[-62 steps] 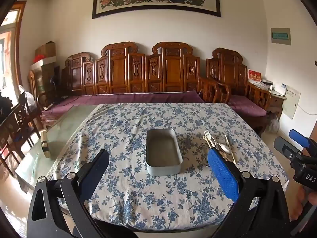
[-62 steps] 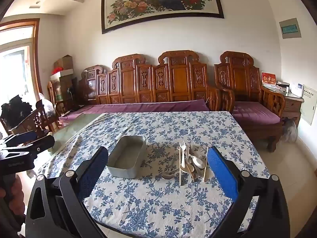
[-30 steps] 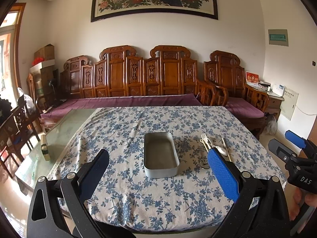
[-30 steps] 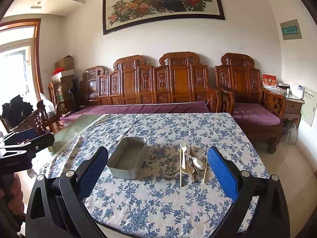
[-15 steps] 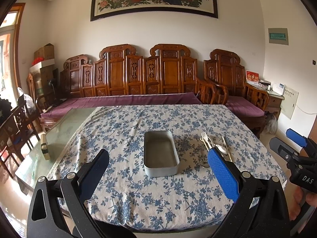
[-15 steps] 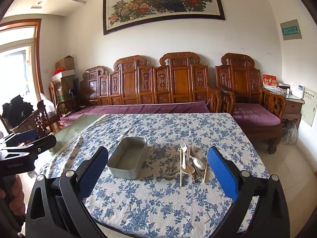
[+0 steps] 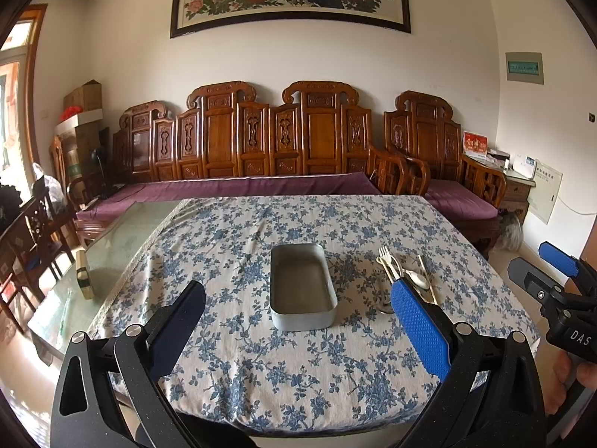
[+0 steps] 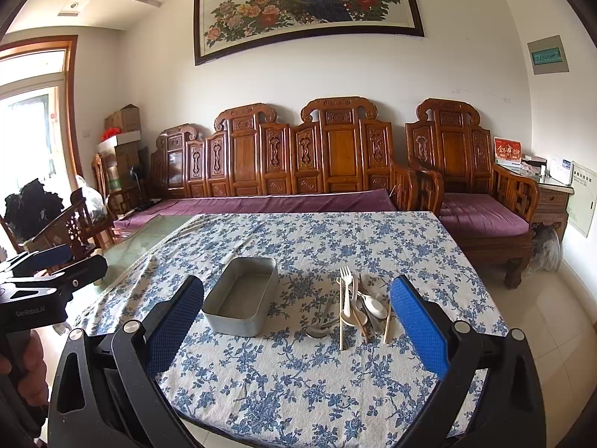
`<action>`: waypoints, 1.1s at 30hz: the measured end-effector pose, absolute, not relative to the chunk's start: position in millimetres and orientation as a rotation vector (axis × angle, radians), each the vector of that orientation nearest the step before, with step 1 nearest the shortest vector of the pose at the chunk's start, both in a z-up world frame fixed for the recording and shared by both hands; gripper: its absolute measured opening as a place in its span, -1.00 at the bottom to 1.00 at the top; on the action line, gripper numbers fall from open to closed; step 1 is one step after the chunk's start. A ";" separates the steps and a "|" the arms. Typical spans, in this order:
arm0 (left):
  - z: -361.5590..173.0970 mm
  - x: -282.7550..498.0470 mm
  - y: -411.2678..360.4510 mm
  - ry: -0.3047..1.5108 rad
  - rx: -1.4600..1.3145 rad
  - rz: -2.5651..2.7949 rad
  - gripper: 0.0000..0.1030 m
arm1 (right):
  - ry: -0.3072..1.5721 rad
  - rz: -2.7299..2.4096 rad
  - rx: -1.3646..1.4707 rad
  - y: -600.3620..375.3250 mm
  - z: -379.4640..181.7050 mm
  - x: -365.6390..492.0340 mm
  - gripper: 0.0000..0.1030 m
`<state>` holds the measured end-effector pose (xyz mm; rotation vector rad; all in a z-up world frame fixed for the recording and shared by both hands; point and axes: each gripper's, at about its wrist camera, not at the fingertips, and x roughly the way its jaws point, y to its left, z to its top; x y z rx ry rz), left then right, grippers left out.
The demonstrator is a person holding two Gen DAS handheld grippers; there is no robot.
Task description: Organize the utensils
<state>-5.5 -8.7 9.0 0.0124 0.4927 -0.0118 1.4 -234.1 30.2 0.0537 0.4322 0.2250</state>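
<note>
In the lower half of both views, the left hand-held gripper [image 7: 298, 321] and the right hand-held gripper [image 8: 296, 321] are hovering short of the near edge of the worktop [image 8: 261, 384], both with jaws spread wide and nothing between them; compared with the views from a second or two back, the framing is shifting only slightly, so I judge the task is not really starting yet. At the centre of the left view, the metal tin [image 7: 302, 285] is sitting empty on the floral cloth, its bare floor showing. Just right of it, not touching, the utensils [image 8: 354, 306] are lying in a loose heap: a pale fork, spoons and chopsticks overlapping. Everything is waiting outside the tin, with the right gripper facing the heap more directly
</note>
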 end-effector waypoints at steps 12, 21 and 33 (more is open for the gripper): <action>6.4 -7.3 -8.6 0.492 0.013 -0.016 0.87 | 0.432 0.226 0.055 -234.0 31.6 1.3 0.95; 2.4 -3.7 -10.4 0.506 0.015 -0.019 0.87 | 0.436 0.225 0.056 -233.5 32.3 3.6 0.95; -27.4 35.5 -18.2 0.597 0.033 -0.052 0.87 | 0.494 0.232 0.055 -242.6 4.8 27.1 0.95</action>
